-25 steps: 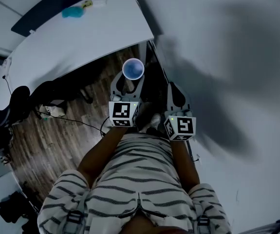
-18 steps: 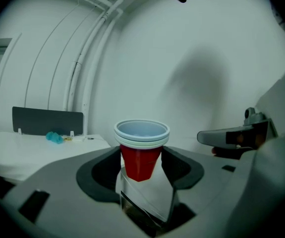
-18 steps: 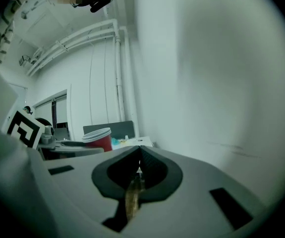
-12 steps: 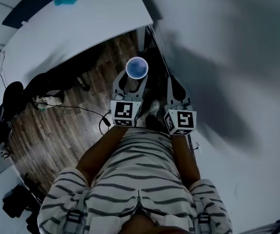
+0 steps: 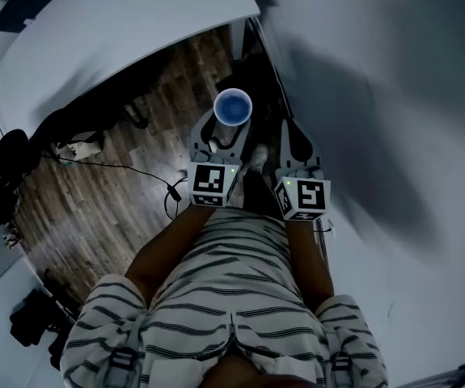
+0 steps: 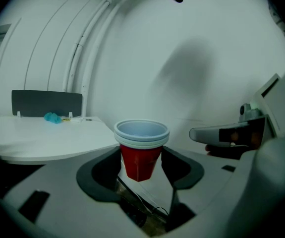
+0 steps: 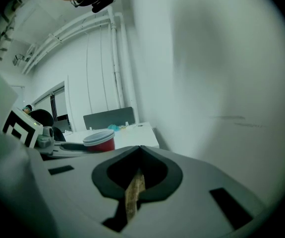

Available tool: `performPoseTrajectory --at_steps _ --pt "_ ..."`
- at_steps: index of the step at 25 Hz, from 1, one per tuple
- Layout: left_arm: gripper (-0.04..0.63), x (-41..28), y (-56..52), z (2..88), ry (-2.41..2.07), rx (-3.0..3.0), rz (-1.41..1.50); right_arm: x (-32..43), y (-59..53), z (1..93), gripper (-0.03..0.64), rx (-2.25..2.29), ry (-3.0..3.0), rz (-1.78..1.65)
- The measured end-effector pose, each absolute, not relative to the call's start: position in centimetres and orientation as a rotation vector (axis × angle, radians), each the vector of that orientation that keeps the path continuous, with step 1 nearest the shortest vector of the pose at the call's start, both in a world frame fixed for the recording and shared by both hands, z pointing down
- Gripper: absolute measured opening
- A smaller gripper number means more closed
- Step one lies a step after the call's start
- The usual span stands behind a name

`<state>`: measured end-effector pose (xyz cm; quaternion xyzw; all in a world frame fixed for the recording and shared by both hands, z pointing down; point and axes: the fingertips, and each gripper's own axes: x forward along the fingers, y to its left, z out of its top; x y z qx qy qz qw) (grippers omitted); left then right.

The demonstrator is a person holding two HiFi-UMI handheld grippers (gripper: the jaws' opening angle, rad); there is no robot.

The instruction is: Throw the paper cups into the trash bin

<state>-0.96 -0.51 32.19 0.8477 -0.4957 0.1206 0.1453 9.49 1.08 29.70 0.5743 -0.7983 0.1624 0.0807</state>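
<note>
The red paper cups (image 6: 141, 155), a nested stack with pale rims, sit upright between the jaws of my left gripper (image 5: 231, 128). The dark pads press on the tapering sides below the rims, so that gripper is clamped on the stack. From my head the stack shows as a pale round mouth (image 5: 233, 107) held out over the wooden floor (image 5: 111, 208), between the white desk (image 5: 119, 47) and the wall (image 5: 394, 95). My right gripper (image 7: 140, 148) is beside it, jaws closed together with nothing between them.

The hold is only on two sides of a slippery cone, I judge, so a tilt or a jolt could let the stack slide down out of the pads. Squeezing harder might buckle the thin wall. The inner cups are only nested, and tipping the stack could spill one early. A dark cable (image 5: 127, 170) trails across the floor, and it could catch a foot.

The trash bin is in none of my views, so I cannot tell where it stands. If I let go before seeing it, the cups would land on the floor. I cannot count the cups for certain. My own body hides the floor under me, and the scene is dim throughout.
</note>
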Motion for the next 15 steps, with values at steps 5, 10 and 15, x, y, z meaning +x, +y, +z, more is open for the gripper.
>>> performPoseTrajectory --at_steps 5,10,15 --pt "0.267 -0.6 -0.1 34.9 -1.386 2.397 0.397 9.3 1.5 32.4 0.018 1.675 -2.350 0.551" --pt "0.267 -0.3 -0.1 37.9 -1.362 2.340 0.432 9.2 1.1 34.7 0.018 1.643 -2.327 0.590" --pt "0.267 -0.7 -0.7 41.8 -1.357 2.274 0.459 9.4 0.3 36.8 0.018 1.638 -2.296 0.609"
